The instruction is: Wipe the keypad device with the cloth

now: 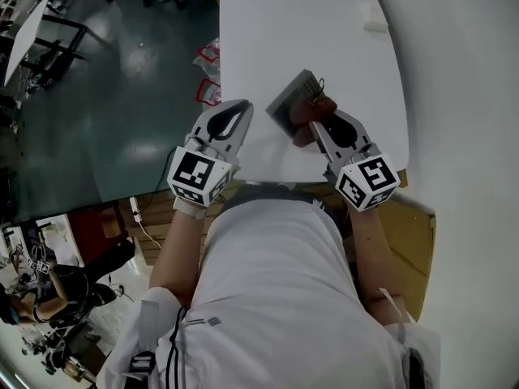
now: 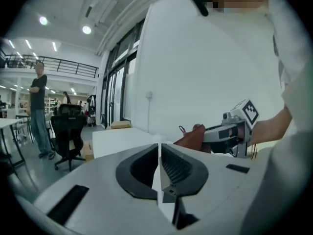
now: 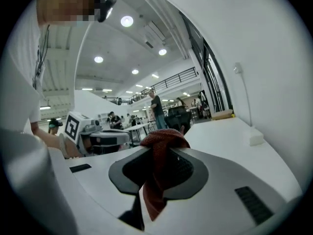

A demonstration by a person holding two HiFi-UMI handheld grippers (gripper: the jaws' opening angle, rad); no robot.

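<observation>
Floor [image 1: 97, 96]: dark green, left of the counter; red-and-white packets [image 1: 209, 71] lie on it just beside the counter's left edge
Left tool [image 1: 239, 108]: clenched, with the two jaws meeting along a thin line and nothing between them in the left gripper view; in the head view its tips sit over the near left part of the counter, near the keypad device but apart from it
Counter [image 1: 308, 39]: white, running away from the person, mostly bare
Keypad device [image 1: 290, 100]: grey, flat on the counter, turned at an angle to the counter's edges, between the two tools and closer to the near edge; its near right end is covered by the cloth
Cloth [image 1: 312, 116]: red-brown, bunched, lying on the near right end of the keypad device; the right gripper view shows it pinched between the jaws, with a fold humped above them and a tail hanging below
Right tool [image 1: 318, 130]: grasping the cloth, tips down at the keypad device's near right end
Small white block [image 1: 375, 19]: far right on the counter, well apart from the device and both tools
</observation>
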